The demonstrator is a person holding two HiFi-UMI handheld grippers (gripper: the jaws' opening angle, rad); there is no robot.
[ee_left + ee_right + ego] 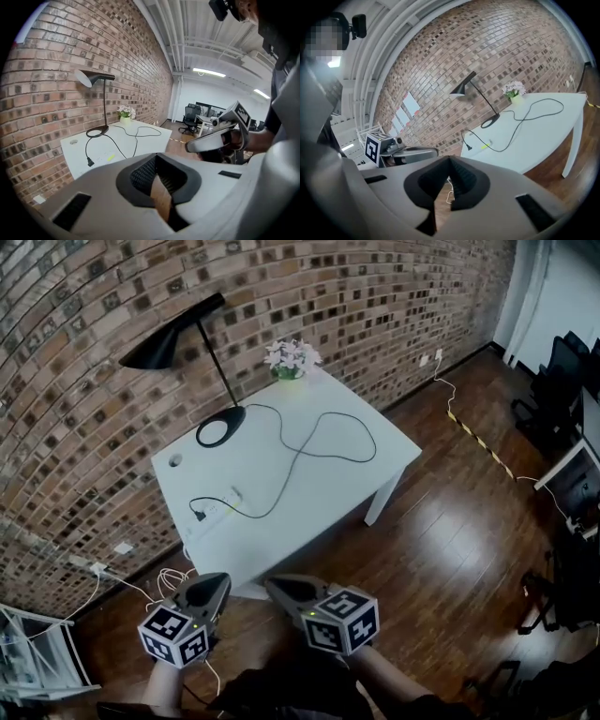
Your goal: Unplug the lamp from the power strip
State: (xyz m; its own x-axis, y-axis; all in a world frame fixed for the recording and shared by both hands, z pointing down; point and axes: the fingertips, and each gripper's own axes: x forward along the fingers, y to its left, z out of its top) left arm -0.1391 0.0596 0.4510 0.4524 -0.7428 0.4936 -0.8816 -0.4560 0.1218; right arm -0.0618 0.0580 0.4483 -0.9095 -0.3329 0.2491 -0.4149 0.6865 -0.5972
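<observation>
A black desk lamp [161,350] stands at the back left of a white table [375,465]. Its black cord [309,442] loops over the tabletop to a black plug [199,515] that sits at a white power strip [222,503] near the table's front left edge. Both grippers hang over the wooden floor in front of the table, well short of the strip. My left gripper [217,578] and my right gripper [273,584] are side by side, each shut with nothing held. The left gripper view shows the lamp [92,78] and plug [89,163]; the right gripper view shows the plug [468,147].
A small pot of white flowers [292,358] stands at the table's far edge. White cables [169,579] trail on the floor below the table's left side. A white wire rack [37,662] is at the lower left. Office chairs [562,381] and striped floor tape [483,442] lie to the right.
</observation>
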